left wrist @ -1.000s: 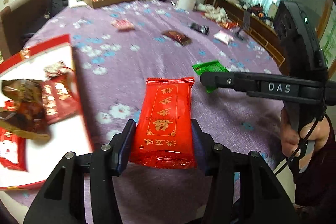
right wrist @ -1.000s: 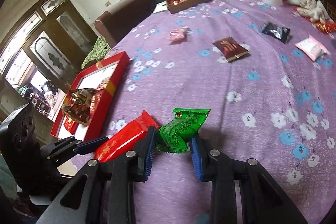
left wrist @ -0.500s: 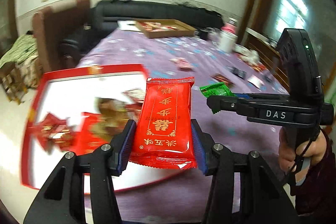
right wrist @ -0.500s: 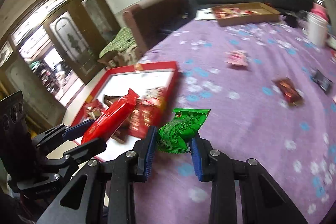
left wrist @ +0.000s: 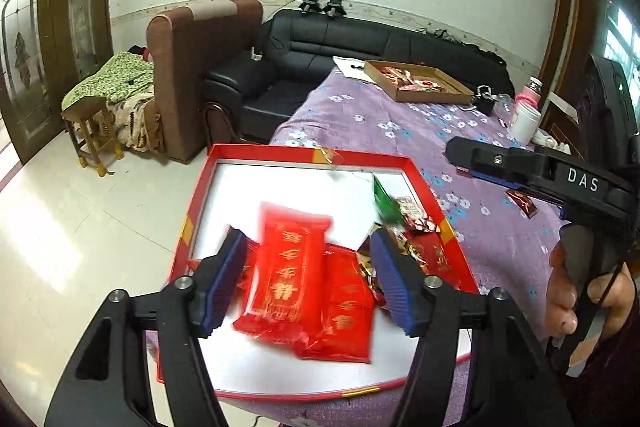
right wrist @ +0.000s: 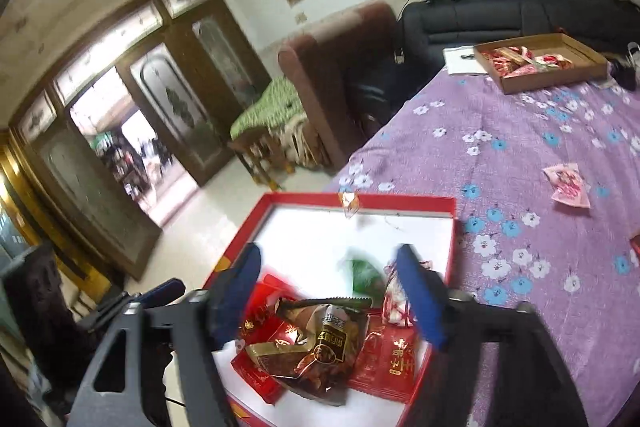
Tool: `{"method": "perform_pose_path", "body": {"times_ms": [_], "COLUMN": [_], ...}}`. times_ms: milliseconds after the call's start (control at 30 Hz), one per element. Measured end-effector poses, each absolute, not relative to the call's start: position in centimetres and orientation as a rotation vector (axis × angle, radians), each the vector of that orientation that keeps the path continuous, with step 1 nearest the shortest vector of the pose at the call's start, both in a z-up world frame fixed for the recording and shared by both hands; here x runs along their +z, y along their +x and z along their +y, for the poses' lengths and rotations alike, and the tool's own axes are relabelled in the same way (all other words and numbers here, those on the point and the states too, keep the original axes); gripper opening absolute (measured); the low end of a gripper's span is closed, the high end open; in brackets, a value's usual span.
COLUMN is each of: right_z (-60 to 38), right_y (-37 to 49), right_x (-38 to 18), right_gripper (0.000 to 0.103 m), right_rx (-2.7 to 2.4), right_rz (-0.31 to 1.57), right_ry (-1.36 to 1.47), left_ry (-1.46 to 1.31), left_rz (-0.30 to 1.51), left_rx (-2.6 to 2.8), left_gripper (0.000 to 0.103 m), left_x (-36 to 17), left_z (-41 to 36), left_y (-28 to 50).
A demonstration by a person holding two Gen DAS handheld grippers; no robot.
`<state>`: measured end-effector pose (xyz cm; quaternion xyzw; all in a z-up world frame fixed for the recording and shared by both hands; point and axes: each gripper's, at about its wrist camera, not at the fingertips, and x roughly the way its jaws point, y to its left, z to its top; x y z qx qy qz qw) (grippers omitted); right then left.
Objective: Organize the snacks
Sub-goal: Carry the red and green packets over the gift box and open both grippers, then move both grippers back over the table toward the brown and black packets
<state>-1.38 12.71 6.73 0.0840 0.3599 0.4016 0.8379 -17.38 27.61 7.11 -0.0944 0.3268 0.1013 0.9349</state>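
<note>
Over the red tray (left wrist: pixel 312 151), my left gripper (left wrist: pixel 308 279) has its jaws opening. A red packet with gold print (left wrist: pixel 288 267) shows blurred between the pads, free of both, above other red packets in the tray. To the right, my right gripper (left wrist: pixel 464 161) reaches in side-on. A green packet (left wrist: pixel 384 201) hangs tilted over the tray's right side. In the right wrist view the right gripper (right wrist: pixel 330 291) is also opening, and the green packet (right wrist: pixel 362 275) is blurred and loose between its pads above the tray (right wrist: pixel 400 201). The left gripper (right wrist: pixel 160 293) shows at lower left.
The tray holds a brown foil packet (right wrist: pixel 320 343) and several red ones, and sits at the purple flowered table's near-left edge. A cardboard box of snacks (left wrist: pixel 416 83) stands at the far end. A pink packet (right wrist: pixel 568 183) and a white cup (left wrist: pixel 526 117) are on the cloth.
Both grippers swung left from above the tablecloth to above the red tray. Both then opened: the red packet and the green packet have left the pads and are dropping.
</note>
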Motion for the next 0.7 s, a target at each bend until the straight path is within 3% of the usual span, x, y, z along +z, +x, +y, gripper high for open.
{"method": "perform_pose_path", "body": {"times_ms": [467, 500, 567, 700], "right_z": [2.4, 1.6, 0.0, -2.5], "right_y": [0.1, 0.0, -0.2, -0.3], "right_x": [-0.1, 0.0, 0.1, 0.3], "right_gripper": [0.075, 0.075, 0.075, 0.075], "right_rx": [0.651, 0.637, 0.612, 0.559], "right_rz": [0.897, 0.893, 0.885, 0.862], "right_ry": [0.213, 0.214, 0.214, 0.197], "left_ry": [-0.059, -0.050, -0.029, 0.026], "left_rz": [0.782, 0.791, 0.808, 0.817], "left_rx": [-0.076, -0.084, -0.078, -0.057], "left_gripper": [0.064, 0.066, 0.078, 0.079], "left_x": [5.6, 5.5, 5.4, 5.3], "left_z": [16.4, 15.7, 14.5, 12.6], "left_y": [-14.5, -14.3, -13.8, -12.9]}}
